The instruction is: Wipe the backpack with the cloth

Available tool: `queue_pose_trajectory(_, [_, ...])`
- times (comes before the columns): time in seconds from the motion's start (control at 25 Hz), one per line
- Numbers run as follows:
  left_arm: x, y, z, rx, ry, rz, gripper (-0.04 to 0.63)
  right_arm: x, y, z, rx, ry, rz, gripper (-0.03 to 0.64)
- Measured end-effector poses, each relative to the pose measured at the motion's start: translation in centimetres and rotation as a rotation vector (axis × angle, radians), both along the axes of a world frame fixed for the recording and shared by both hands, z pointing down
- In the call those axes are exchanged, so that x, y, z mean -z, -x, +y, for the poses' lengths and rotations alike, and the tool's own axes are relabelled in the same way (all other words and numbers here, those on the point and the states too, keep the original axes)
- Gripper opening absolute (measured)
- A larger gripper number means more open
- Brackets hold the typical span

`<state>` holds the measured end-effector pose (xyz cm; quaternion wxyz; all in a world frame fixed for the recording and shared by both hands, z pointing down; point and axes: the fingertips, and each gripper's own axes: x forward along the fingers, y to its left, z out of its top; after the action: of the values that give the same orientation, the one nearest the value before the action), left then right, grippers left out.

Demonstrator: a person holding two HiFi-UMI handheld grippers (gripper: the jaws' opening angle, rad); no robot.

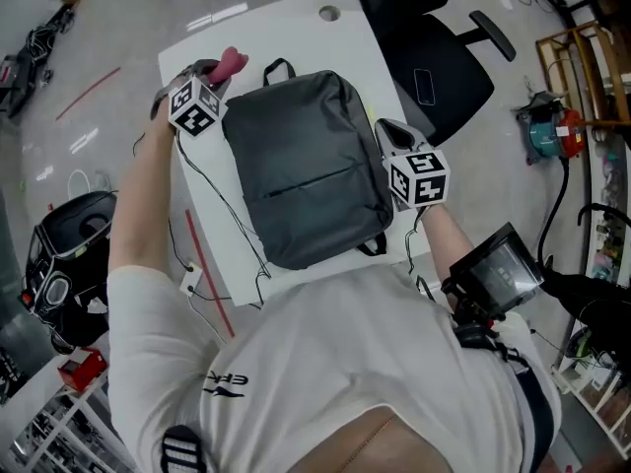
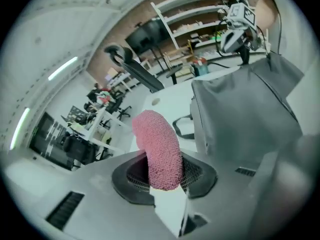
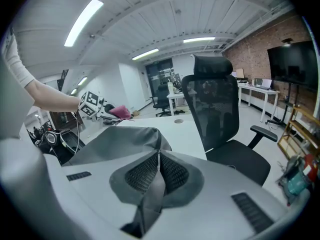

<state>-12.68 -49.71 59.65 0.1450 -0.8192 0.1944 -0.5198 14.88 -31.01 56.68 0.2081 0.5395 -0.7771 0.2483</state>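
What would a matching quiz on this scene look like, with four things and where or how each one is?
Things:
1. cloth
2. backpack
3. chair
4. right tool

Places or states:
a. lying on the white table
b. pink, clamped in the left tool
c. shut on a fold of the backpack's edge
d. black, standing beside the table

Pairs: 1-b, 2-a, 3-d, 4-c
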Motion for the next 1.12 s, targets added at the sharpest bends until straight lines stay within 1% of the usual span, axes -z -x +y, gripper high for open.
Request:
queue_pose_trajectory(0.12, [2.0,-1.8,0.9,0.093,-0.063,0.169,0.095,-0.4,-0.6,-0.2,-0.012,0.0,0.012,0.014])
queue_pose_trajectory(0.24, [3.0,-4.1,2.2,0.186,-0.067,0.342,0.095,-1.1,-1.4,-0.5,-0.022,0.005,0.031,0.014])
queue_pose_trajectory(0.32, [3.6,-5.8,3.3,0.25,-0.03,0.466,0.095,-1.6,-1.9,-0.5,-0.03,0.012,0.047,0.014])
queue_pose_trajectory(0.44, [5.1,-7.3,6.9,0.323,0.044,0.617,0.095,-1.1,-1.7,1.3,-0.043,0.013,0.062,0.014])
queue_pose_trajectory(0.56, [8.2,-6.7,11.6,0.386,0.104,0.76,0.095,1.4,0.3,4.5,-0.059,-0.025,0.061,0.014])
queue_pose_trajectory(0.64, [9.3,-6.1,14.1,0.429,0.144,0.826,0.095,2.5,1.4,6.2,-0.065,-0.044,0.057,0.014])
queue_pose_trajectory(0.72, [8.8,-6.4,15.3,0.468,0.178,0.85,0.095,2.4,1.7,6.7,-0.057,-0.039,0.058,0.014])
queue_pose_trajectory(0.84, [7.3,-7.8,15.4,0.487,0.201,0.836,0.095,1.7,1.2,6.0,-0.03,-0.028,0.059,0.014])
queue_pose_trajectory(0.96, [8.3,-8.7,16.3,0.47,0.163,0.782,0.095,2.4,0.9,6.3,0.006,-0.05,0.051,0.014])
queue_pose_trajectory(1.12, [9.2,-10.9,16.7,0.442,0.102,0.667,0.095,3.4,-0.1,7.2,0.066,-0.061,0.039,0.014])
